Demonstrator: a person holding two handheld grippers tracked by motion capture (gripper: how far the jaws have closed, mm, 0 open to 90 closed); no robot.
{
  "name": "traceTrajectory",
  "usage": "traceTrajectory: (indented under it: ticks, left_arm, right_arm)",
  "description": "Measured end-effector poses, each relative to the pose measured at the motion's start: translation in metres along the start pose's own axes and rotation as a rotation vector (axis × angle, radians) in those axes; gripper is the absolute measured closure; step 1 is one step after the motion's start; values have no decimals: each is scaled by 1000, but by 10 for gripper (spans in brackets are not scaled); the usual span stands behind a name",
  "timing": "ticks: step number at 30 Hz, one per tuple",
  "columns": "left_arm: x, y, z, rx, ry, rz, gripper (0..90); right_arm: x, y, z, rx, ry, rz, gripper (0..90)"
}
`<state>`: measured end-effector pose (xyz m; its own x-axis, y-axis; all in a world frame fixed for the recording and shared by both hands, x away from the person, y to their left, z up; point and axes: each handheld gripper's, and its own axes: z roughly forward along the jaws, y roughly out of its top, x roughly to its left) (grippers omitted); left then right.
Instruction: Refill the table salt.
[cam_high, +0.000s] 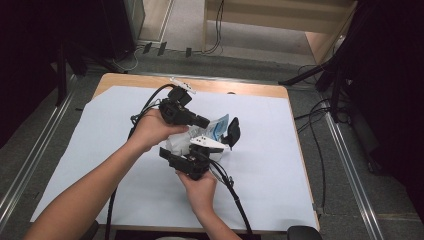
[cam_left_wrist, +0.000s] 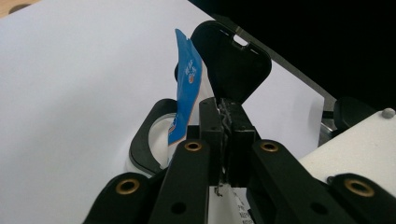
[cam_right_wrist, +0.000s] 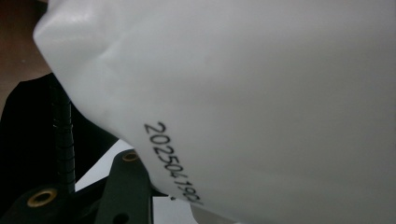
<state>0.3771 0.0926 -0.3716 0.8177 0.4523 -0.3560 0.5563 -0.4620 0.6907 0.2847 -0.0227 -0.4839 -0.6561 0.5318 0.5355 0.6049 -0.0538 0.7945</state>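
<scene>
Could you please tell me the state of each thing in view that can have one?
Black flip lid: open, raised.
White and blue pouch: held up off the table.
Left gripper: jaws shut on the pouch's thin edge.
Right gripper: at the pouch; grip unclear.

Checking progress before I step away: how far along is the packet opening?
Done: the black lid stands flipped open. In hand: the right gripper seems to clamp the white packet; the left gripper is shut on something thin at the lid's base. Left: drawing out the contents, probably.
</scene>
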Motion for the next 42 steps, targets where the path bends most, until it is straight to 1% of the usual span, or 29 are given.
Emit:
traceTrajectory:
  ticks: [13,15,18,21,23,27,30,33,34,35,37,42]
  left_arm:
    - [3,0,4,21,9,8,849]
    - [3,0,5,22,5,3,857]
    - [2,1,6,24,9,-4,891]
    - [3,1,7,24,11,-10,900]
    - [4,1,6,23,13,-21,900]
    - [7,2,5,13,6,-43,900]
    - [8,2,5,7,-2,-56,898]
    - [7,3,5,5,-15,-48,882]
    - [6,3,5,2,-21,-55,878]
    - [6,3,5,-2,-28,-56,873]
    - [5,3,5,0,-28,-53,872]
    - [6,3,5,3,-23,-48,873]
  right_arm:
    - [1,-6,3,38,-52,-75,563]
    - [1,-6,3,38,-54,-74,563]
    - [1,-5,2,28,-40,-63,562]
    - [1,-4,1,30,-31,-54,552]
    - [2,-3,1,32,-30,-72,536]
    - [5,-4,2,41,-52,-118,524]
    - [5,-3,1,37,-38,-103,543]
    - [4,-2,0,24,-19,-73,561]
    - [4,-2,0,19,-11,-56,570]
    - [4,-2,0,18,-8,-49,571]
    - [4,-3,0,6,-3,-38,572]
    - [4,-3,1,8,-11,-44,574]
